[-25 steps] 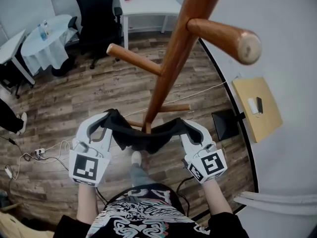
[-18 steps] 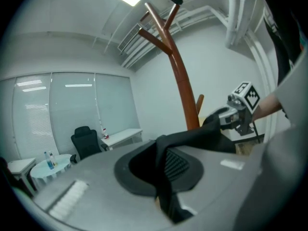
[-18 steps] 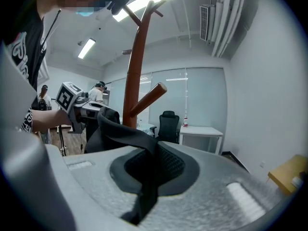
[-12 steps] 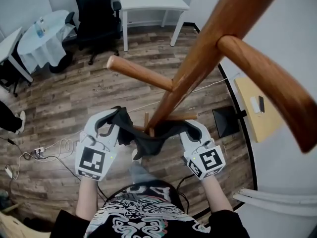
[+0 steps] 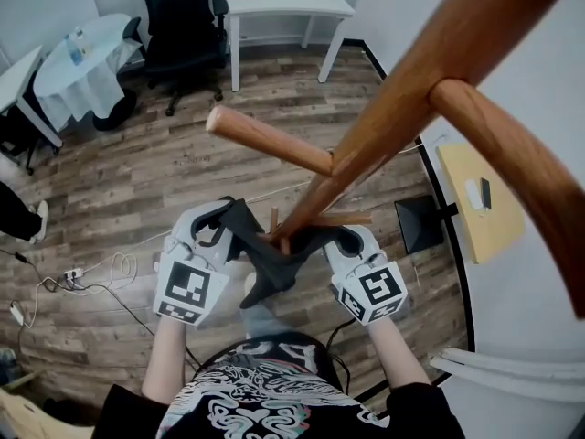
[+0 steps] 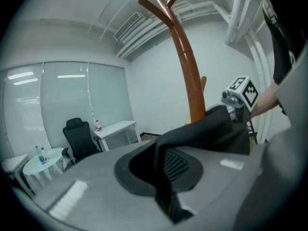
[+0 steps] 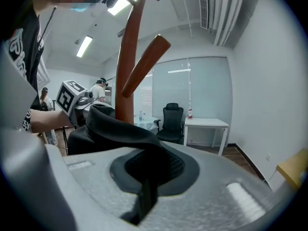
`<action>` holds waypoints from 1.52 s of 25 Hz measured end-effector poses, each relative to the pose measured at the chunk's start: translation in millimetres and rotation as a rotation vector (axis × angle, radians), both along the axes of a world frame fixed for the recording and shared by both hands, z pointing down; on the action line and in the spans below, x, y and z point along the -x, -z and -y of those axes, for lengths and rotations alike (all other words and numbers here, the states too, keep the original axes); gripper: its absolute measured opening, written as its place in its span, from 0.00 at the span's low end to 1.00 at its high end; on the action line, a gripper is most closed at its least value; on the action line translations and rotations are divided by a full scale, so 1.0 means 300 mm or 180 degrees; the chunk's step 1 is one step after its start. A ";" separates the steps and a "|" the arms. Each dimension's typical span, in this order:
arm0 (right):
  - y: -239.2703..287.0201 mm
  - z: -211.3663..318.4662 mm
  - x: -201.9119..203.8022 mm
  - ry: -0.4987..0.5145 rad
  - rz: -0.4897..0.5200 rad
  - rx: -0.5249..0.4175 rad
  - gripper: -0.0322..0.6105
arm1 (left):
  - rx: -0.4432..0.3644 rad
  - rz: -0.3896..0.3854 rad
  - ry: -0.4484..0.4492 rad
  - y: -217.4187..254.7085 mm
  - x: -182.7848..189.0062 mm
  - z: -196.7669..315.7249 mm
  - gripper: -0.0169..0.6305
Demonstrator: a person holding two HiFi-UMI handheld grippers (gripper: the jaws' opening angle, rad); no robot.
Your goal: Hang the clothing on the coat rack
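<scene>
Garment (image 5: 272, 262) clamped in left gripper (image 5: 222, 222), right gripper (image 5: 340, 241), near coat rack (image 5: 384, 122)

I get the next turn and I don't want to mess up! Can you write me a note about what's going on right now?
Left tool: shut on one end of the black garment.
Right tool: shut on the other end.
The garment sags between them, against the pole of the wooden coat rack, by a short low peg.
Done: garment brought to the rack.
Left: settle it over a peg, then open both tools.
</scene>
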State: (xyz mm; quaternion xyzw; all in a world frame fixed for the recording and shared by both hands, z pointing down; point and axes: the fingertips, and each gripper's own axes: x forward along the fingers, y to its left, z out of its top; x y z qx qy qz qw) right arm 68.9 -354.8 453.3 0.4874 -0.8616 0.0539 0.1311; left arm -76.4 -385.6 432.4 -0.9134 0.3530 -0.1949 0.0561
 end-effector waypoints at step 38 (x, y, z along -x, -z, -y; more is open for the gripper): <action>-0.199 -0.065 0.002 0.0176 0.0126 0.0678 0.22 | 0.0416 0.0766 -0.0679 -0.272 -0.167 -0.116 0.14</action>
